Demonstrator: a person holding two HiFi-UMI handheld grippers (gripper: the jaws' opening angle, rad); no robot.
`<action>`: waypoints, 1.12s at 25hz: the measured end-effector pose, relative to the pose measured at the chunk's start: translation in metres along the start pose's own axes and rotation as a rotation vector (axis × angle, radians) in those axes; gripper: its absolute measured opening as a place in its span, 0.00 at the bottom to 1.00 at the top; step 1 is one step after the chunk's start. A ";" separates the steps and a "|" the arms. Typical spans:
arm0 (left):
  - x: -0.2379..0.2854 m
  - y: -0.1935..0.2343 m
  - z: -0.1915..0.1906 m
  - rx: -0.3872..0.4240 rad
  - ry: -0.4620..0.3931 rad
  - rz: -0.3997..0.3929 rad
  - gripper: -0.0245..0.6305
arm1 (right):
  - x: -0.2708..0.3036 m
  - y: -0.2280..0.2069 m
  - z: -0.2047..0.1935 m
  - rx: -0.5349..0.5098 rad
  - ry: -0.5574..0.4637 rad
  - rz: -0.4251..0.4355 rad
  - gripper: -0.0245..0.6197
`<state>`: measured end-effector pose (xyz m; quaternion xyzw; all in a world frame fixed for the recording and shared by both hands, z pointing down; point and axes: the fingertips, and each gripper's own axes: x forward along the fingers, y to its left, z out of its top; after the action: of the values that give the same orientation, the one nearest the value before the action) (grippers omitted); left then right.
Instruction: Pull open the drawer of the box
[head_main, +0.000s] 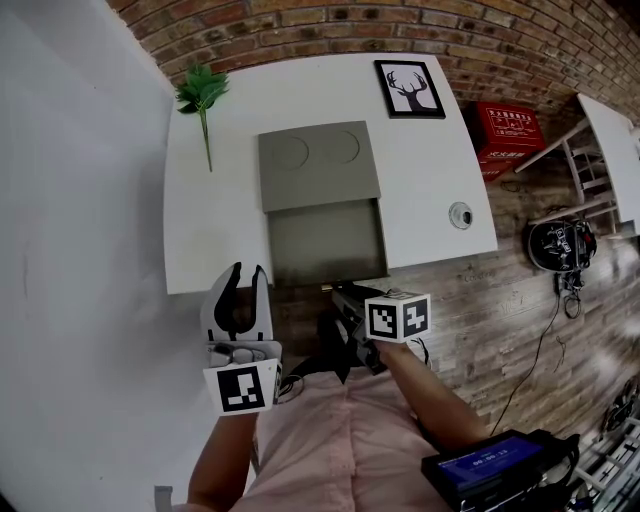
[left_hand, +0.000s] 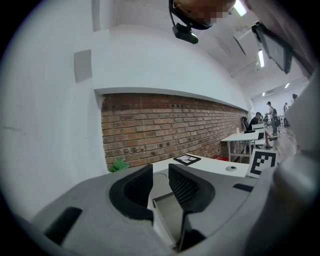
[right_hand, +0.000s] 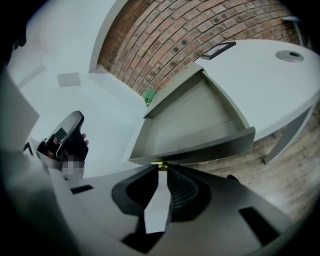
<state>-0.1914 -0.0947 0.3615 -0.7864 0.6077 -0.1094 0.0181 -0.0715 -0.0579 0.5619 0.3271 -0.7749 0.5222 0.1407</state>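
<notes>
Pink shirt fabric is filling the bottom of the head view. Just ahead of it, the left gripper is hovering by the front edge of the white table, its jaws standing apart with nothing between them. The right gripper is pinching the small brass knob of the grey drawer, which is sticking out of the box as far as the table's front edge.

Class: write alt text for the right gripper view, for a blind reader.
An empty grey drawer stands pulled open over the edge of a white table. The right tongs pinch the small brass knob on its front. Brick wall behind.
</notes>
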 end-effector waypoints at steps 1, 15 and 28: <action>0.000 0.000 0.000 0.005 -0.006 -0.001 0.20 | 0.000 0.000 0.000 0.000 0.001 -0.003 0.13; -0.010 0.004 0.023 -0.016 -0.082 0.002 0.20 | -0.036 0.009 -0.002 -0.064 -0.030 -0.037 0.28; -0.005 0.006 0.159 -0.010 -0.310 -0.001 0.20 | -0.162 0.153 0.177 -0.604 -0.637 -0.109 0.14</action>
<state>-0.1678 -0.1079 0.2050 -0.7943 0.5977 0.0161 0.1078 -0.0285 -0.1224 0.2877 0.4566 -0.8789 0.1374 0.0115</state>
